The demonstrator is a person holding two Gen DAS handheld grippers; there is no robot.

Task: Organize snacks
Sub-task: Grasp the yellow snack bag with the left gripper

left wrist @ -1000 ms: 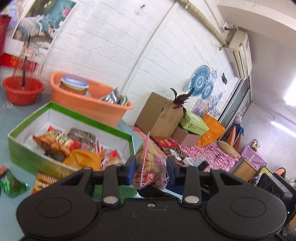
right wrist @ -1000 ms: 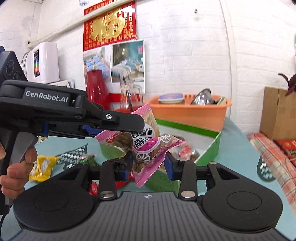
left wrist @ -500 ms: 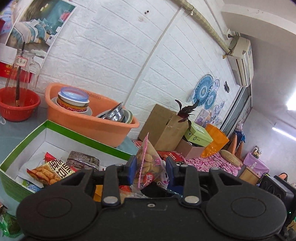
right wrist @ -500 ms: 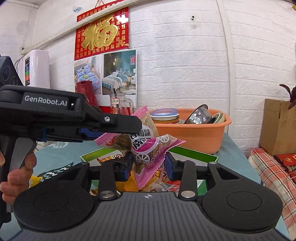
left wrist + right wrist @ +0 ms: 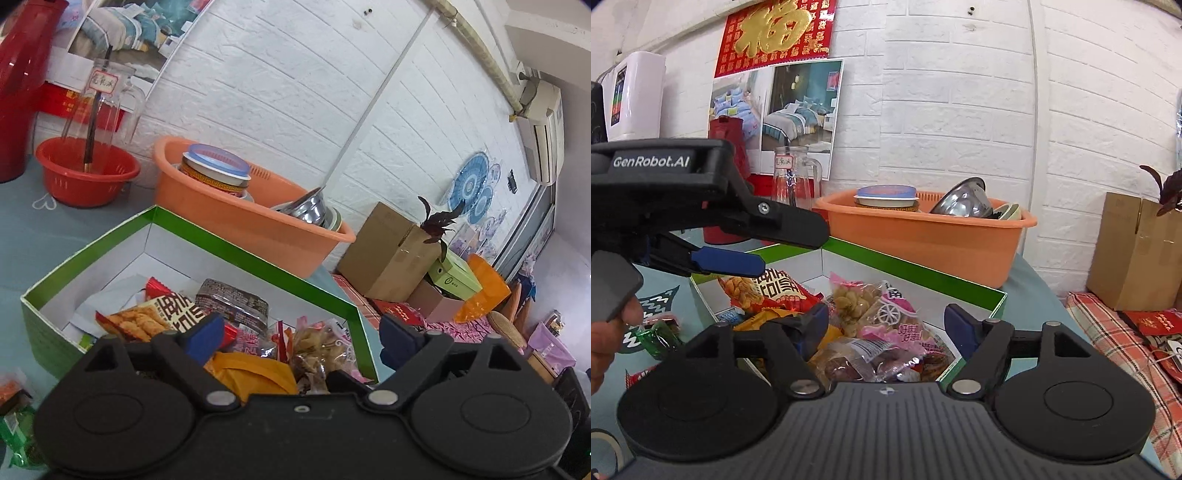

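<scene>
An open green box [image 5: 240, 254] [image 5: 916, 273] with white walls holds several snack packets. A pink peanut packet [image 5: 875, 308] [image 5: 323, 341] lies loose on top of that pile. My right gripper [image 5: 888, 326] hovers over the box's near side, its jaws opening wide, with the packet beyond the blue pads and nothing pressed by them. My left gripper [image 5: 301, 338] [image 5: 790, 249] is also above the box, jaws opening and empty. A red-orange snack bag [image 5: 155, 317] [image 5: 764, 291] lies at the box's left.
An orange basin [image 5: 240, 221] [image 5: 923, 240] with bowls stands right behind the box. Further left are a red basket [image 5: 85, 177], a glass jug [image 5: 796, 181] and a red flask. Loose green wrappers [image 5: 653, 338] [image 5: 14, 435] lie on the blue tablecloth. Cardboard boxes [image 5: 1134, 251] stand at the right.
Both grippers moved forward and down over the green box. Both were shut on the pink peanut packet; now their jaws are wide apart and the packet lies in the box.
</scene>
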